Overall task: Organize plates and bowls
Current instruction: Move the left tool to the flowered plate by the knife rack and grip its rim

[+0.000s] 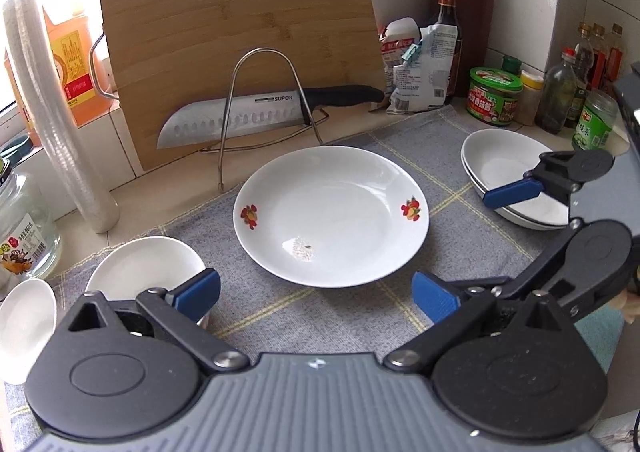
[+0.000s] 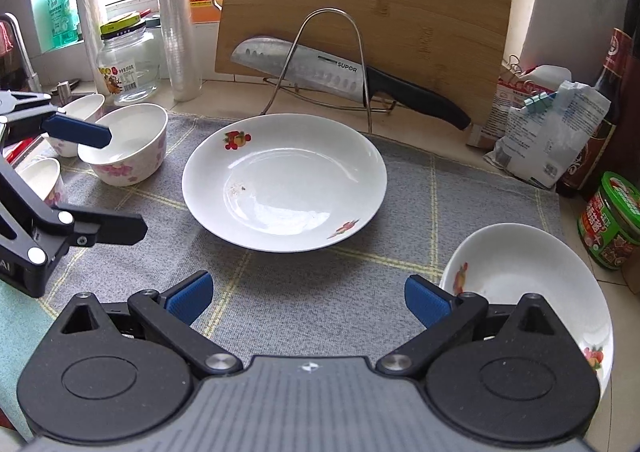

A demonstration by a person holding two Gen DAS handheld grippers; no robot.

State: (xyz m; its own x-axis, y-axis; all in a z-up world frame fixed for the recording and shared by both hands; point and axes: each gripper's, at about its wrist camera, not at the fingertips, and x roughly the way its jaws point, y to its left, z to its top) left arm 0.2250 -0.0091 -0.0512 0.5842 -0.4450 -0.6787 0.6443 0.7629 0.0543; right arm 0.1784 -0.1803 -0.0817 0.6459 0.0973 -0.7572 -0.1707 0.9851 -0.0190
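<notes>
The large plate point(image 1: 331, 214) lies flat in the middle of the grey cloth point(image 1: 400, 312) on the tabletop, straight ahead of both claws. In the left wrist view it fills the centre of the frame, just beyond the blue pads of the left claw point(image 1: 316, 298). In the right wrist view it sits centre and a little left, ahead of the right claw point(image 2: 308, 300). Being round, it has no long axis to line up with; its near rim faces each claw about equally, so neither hand looks clearly nearer.

Both claws are released, pads spread wide and holding nothing.

Counting plates: one large plate in the middle, plus a stack at the right edge of the cloth. The stack of plates point(image 2: 528, 292) shows in the lower right of the right wrist view, and the left wrist view shows at least two rims there; the exact number I cannot tell.

Counting bowls: three, all at the left. In the right wrist view the flowered bowl point(image 2: 126, 150) is the biggest, a second bowl point(image 2: 78, 120) stands behind it, and a third bowl point(image 2: 42, 178) stands nearer, partly hidden by the left claw's arm.

I judge the next move to hinge on the large plate joining the stack, which lies rightward, on the right claw's side.
</notes>
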